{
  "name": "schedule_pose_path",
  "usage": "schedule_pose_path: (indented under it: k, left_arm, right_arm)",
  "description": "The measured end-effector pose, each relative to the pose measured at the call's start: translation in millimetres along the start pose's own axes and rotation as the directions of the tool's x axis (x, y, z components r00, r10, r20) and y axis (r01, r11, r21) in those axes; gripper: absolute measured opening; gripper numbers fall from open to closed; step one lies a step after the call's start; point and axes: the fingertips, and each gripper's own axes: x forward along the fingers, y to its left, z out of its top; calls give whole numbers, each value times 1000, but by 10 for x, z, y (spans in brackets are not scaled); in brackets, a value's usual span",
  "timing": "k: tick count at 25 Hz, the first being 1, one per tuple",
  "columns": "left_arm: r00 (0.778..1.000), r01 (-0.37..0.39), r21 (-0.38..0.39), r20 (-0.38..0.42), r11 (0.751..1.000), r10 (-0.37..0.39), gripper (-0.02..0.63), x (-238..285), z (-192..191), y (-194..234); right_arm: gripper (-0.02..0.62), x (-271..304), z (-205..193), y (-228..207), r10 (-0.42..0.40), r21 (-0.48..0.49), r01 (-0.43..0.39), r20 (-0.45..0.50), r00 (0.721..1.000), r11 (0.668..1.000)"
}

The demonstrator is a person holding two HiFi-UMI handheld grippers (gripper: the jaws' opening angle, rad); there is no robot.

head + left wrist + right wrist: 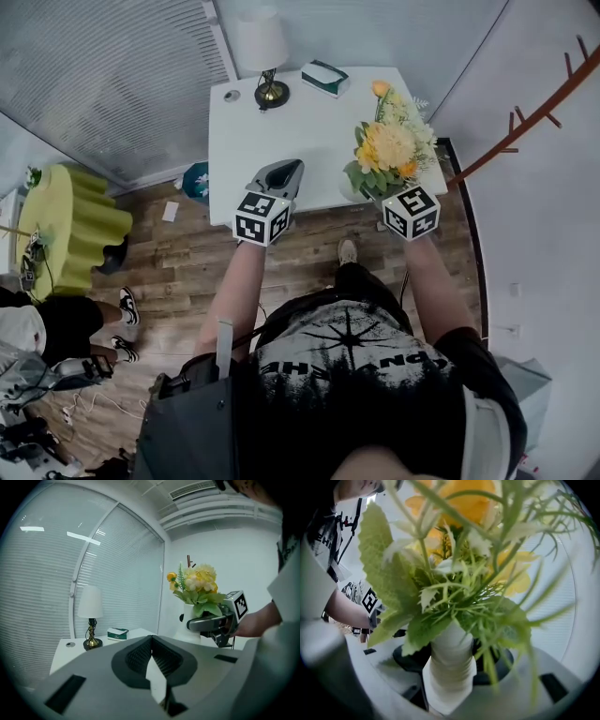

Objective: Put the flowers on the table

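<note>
A bunch of yellow and white flowers (389, 145) (197, 581) (459, 550) stands in a ribbed white vase (187, 625) (450, 667). My right gripper (367, 195) (450, 665) is shut on the vase and holds it upright over the right front part of the white table (300, 141) (63, 648). Whether the vase's base touches the table I cannot tell. My left gripper (289, 169) (152, 641) is shut and empty, over the table's front edge to the left of the flowers. The right gripper (208, 623) also shows in the left gripper view.
A lamp (262, 56) (91, 616), a green tissue box (325, 78) (117, 633) and a small round object (232, 96) stand at the back of the table. A brown coat rack (534, 117) is to the right, a yellow-green round table (66, 225) far left.
</note>
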Motion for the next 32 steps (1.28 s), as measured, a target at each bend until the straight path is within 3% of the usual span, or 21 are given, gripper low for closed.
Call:
schedule_pose_path:
  k: [10, 24, 32]
  left_arm:
    - [999, -39, -16, -16, 999, 38, 12, 526, 104, 383]
    - [988, -154, -51, -34, 987, 153, 11, 1296, 350, 1023]
    - [981, -188, -84, -69, 979, 182, 12, 1634, 213, 1217]
  right_arm:
    - [258, 470, 62, -554, 45, 3, -45, 7, 999, 999]
    - [258, 1284, 178, -1313, 187, 1, -187, 0, 982, 982]
    - [258, 1593, 58, -1660, 222, 0, -222, -15, 975, 975]
